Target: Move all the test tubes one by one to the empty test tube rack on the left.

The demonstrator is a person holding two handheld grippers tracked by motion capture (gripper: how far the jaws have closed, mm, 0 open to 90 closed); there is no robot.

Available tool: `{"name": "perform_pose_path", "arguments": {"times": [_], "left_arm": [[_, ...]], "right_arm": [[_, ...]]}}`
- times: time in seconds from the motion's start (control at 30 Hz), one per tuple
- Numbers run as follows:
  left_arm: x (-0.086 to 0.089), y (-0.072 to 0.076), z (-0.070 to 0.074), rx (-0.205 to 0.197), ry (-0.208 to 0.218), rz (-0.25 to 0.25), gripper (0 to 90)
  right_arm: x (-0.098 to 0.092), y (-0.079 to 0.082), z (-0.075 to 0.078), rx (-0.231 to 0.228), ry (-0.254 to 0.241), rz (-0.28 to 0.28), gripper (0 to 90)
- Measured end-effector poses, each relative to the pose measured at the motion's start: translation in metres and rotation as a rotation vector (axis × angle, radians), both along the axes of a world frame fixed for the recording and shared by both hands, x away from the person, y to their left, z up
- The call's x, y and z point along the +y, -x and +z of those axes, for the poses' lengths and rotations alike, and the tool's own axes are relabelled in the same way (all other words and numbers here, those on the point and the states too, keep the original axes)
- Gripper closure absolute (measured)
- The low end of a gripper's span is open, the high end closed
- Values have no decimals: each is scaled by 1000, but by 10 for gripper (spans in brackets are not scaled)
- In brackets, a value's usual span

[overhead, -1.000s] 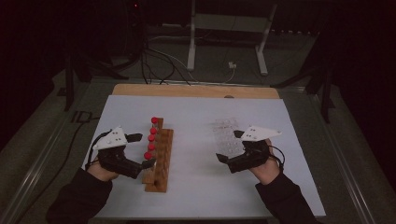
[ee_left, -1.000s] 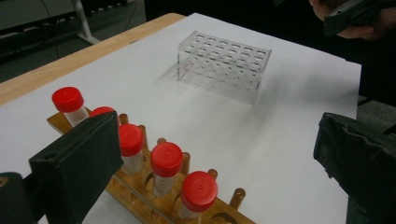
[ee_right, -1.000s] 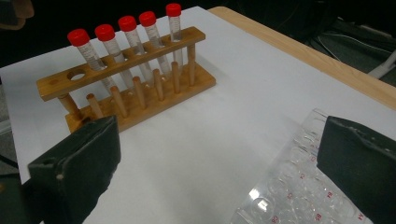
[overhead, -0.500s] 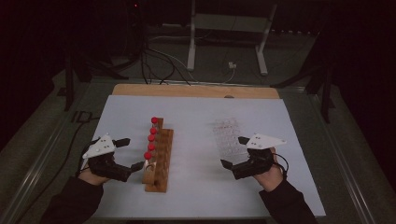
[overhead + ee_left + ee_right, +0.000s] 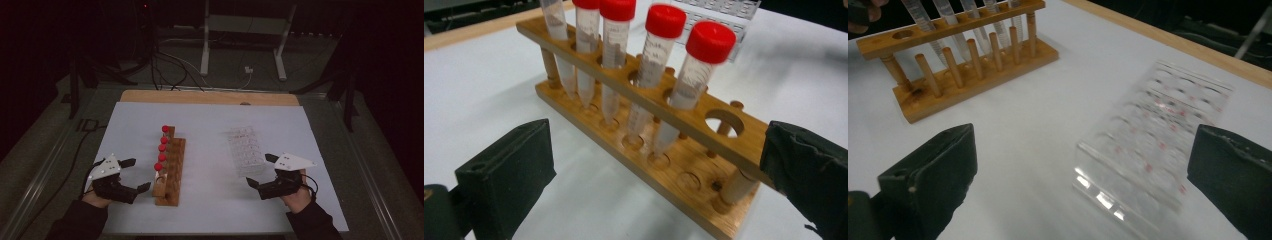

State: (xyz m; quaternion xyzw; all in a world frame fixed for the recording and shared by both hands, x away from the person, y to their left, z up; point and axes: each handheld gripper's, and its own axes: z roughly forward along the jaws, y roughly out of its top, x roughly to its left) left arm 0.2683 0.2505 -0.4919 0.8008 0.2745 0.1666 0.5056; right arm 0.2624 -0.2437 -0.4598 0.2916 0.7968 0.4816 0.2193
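A dim room: grey floor (image 5: 45,150), tangled cables (image 5: 165,60), a white metal stand (image 5: 245,30) behind the table (image 5: 280,120).

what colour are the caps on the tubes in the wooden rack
Red. The caps on the tubes in the wooden rack show best in the left gripper view.

The left gripper (image 5: 136,174) hovers just left of the rack's (image 5: 170,170) near end with its jaws spread wide and nothing between them, while the right gripper (image 5: 260,171), equally wide and empty, sits well to the rack's right, both forearms entering from the near edge.
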Motion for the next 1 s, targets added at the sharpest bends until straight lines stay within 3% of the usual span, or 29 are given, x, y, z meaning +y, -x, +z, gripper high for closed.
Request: {"name": "perform_pose_path", "arguments": {"times": [0.2,0.53,0.6,0.7,1.0], "left_arm": [[2,4,-11,21,-34,11,18],[2,12,-22,35,-27,16,18],[1,14,-24,38,-32,13,18],[-2,16,-26,25,-41,9,18],[-2,16,-25,17,-13,-3,18]], "right_arm": [[-25,9,-14,26,-11,-37,0],[-57,18,-43,87,6,-144,0],[-61,18,-48,95,27,-163,0],[-65,16,-49,100,11,-181,0],[-61,12,-52,101,9,-178,0]]}}
